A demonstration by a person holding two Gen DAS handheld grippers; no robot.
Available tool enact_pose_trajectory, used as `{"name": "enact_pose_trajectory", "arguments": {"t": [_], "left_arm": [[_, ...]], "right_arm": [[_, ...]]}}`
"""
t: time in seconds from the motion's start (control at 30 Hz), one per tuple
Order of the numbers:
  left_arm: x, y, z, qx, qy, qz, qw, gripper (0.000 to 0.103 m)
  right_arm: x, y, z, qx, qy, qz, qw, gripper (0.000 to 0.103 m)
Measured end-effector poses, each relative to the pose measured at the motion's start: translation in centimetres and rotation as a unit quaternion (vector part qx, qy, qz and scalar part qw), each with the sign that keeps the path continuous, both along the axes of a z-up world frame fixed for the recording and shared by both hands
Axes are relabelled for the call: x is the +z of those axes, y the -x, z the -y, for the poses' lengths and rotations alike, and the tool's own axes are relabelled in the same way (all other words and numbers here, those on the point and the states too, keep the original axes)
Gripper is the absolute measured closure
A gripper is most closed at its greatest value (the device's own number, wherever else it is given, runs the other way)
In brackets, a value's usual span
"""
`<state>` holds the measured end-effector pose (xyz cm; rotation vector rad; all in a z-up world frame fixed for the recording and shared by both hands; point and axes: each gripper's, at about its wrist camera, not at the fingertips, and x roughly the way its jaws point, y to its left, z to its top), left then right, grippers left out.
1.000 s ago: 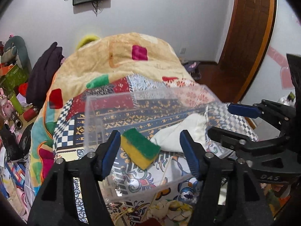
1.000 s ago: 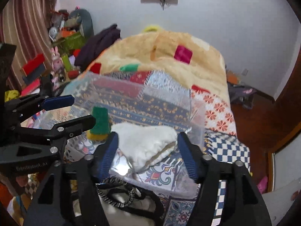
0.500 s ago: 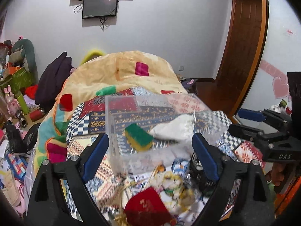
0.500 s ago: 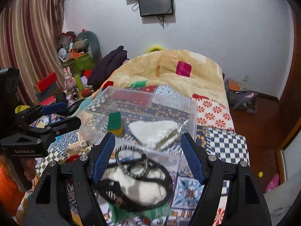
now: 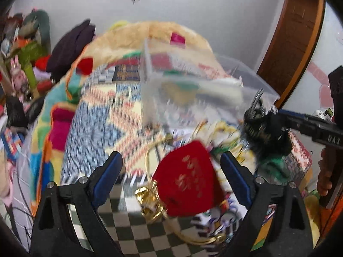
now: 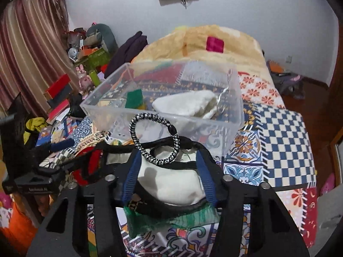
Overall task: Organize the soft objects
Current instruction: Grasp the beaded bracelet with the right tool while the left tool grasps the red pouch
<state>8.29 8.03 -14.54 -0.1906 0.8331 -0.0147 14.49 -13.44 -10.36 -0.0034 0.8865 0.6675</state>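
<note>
A clear plastic bin (image 6: 233, 98) stands on the patterned bedspread and holds a green-and-yellow sponge (image 6: 134, 98) and a white plush piece (image 6: 186, 105). My right gripper (image 6: 169, 167) is shut on a white pouch with black trim (image 6: 171, 184); a black-and-white braided loop (image 6: 154, 137) and green mesh (image 6: 171, 220) hang with it. My left gripper (image 5: 171, 175) is open above a red pouch (image 5: 186, 180) with gold cord. The left wrist view is blurred; the bin (image 5: 150, 90) shows there too.
A yellow blanket (image 6: 214, 42) is heaped at the bed's far end. Cluttered toys and boxes (image 6: 85, 64) line the left side, by a curtain. A wooden door (image 5: 295, 38) stands at the right.
Both grippers pulled back from the bin. The right gripper closed on the white pouch and lifted it. The left gripper swung down over the red pouch.
</note>
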Motion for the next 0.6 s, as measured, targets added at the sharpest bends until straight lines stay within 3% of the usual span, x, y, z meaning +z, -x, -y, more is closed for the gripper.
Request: {"name": "enact_pose_trajectory", "arguments": {"t": [0.13,0.33,0.43,0.5,0.6], "left_arm": [[-0.9,0.5,0.2,0.0,-0.003,-0.002,1.0,0.018],[-0.9,0.9,1.5,-0.021,-0.027,0.006,0.9994,0.045],[-0.9,1.1,1.5,-0.024,-0.021,0.008,0.9995,0.064],[-0.8,1.1,1.4,-0.028,-0.004,0.007,0.9996,0.071],[-0.3,1.4,1.6,-0.024,-0.013,0.016,0.9995,0.078]], "right_arm": [[-1.0,-0.5,-0.5,-0.001,-0.002,-0.021,1.0,0.071],[-1.7,-1.1,-1.1,-0.005,0.003,-0.028,1.0,0.091],[-1.8,-1.0,-0.9,-0.005,0.004,-0.024,1.0,0.093],[-1.6,-0.8,-0.9,-0.005,0.004,-0.018,1.0,0.094],[-1.2,-0.4,-0.9,-0.006,0.003,-0.005,1.0,0.095]]}}
